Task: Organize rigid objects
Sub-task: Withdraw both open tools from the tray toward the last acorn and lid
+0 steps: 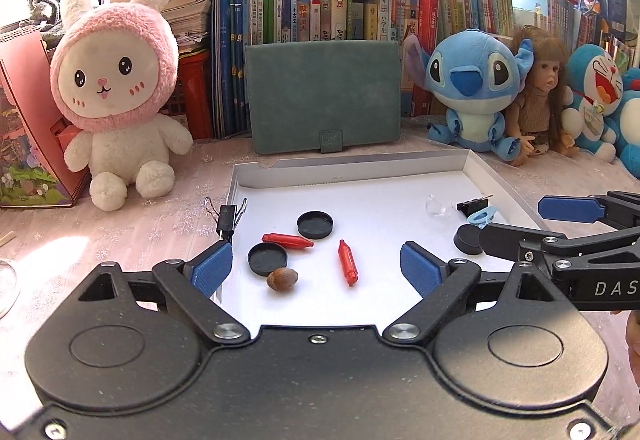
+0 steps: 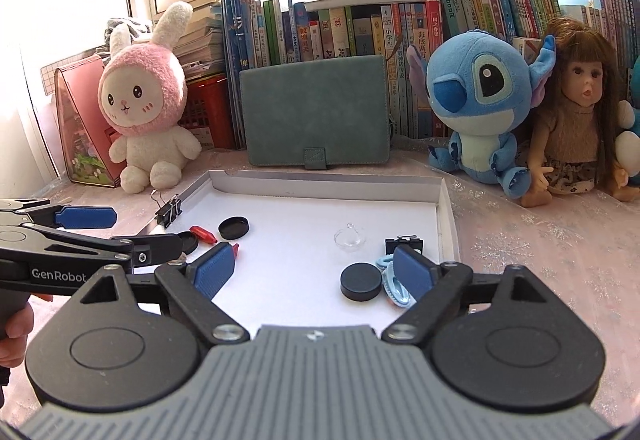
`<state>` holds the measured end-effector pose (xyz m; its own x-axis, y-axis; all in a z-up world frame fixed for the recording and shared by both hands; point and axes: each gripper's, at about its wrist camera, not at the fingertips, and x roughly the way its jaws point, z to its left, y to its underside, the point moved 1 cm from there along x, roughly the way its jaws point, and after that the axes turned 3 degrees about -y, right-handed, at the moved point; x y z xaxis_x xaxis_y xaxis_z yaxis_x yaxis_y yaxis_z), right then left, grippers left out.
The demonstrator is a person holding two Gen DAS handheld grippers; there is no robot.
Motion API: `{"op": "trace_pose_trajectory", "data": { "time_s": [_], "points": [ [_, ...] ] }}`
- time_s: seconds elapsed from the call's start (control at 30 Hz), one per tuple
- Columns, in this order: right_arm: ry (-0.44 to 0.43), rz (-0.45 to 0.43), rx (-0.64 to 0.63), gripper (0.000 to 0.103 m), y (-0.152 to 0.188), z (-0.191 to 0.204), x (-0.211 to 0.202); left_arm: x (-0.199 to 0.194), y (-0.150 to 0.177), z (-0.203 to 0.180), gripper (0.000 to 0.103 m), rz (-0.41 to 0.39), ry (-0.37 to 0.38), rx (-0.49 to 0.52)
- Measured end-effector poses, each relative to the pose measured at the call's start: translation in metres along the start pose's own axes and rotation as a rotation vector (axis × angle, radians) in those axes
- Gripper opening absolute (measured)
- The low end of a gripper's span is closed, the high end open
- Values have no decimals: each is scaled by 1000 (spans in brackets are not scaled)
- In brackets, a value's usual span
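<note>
A shallow white box [image 1: 360, 160] lies on the desk. On its left side lie two black caps [image 1: 315, 224], two red pieces [image 1: 347, 267] and an acorn [image 1: 282, 279], and a black binder clip [image 1: 228, 218] sits on the left rim. On its right side are a black puck [image 2: 360, 282], a light blue clip [image 2: 394, 286], a clear glass piece [image 2: 351, 238] and a small black clip [image 2: 404, 242]. My left gripper [image 1: 316, 252] hovers open above the left group. My right gripper [image 2: 314, 250] hovers open over the right group. Neither holds anything.
Behind the box stands a teal case [image 1: 322, 96] against a row of books [image 1: 360, 16]. A pink rabbit plush [image 1: 116, 88] sits at the left. A blue plush [image 2: 480, 100] and a doll [image 2: 576, 112] sit at the right. A person's hand [image 2: 16, 324] holds the left gripper.
</note>
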<state>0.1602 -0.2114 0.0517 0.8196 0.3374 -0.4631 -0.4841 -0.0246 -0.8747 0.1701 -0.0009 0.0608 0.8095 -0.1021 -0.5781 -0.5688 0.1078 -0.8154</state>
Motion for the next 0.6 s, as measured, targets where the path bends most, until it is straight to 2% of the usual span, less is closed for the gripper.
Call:
{"op": "trace_pose_trajectory", "data": {
  "time_s": [0.27,0.47,0.57,0.6],
  "points": [
    [-25,-50,-81,98,18,15,-36,-32,29,-4,91,9,38,45],
    [-54,-43,-140,98,38,26,-55,-49,51,-4,91,35,66,49],
    [-62,-27,-180,100,50,30,-62,-56,63,-3,85,69,66,52],
    [-67,-22,-192,101,54,31,-63,-58,66,-1,81,79,68,48]
  ]
}}
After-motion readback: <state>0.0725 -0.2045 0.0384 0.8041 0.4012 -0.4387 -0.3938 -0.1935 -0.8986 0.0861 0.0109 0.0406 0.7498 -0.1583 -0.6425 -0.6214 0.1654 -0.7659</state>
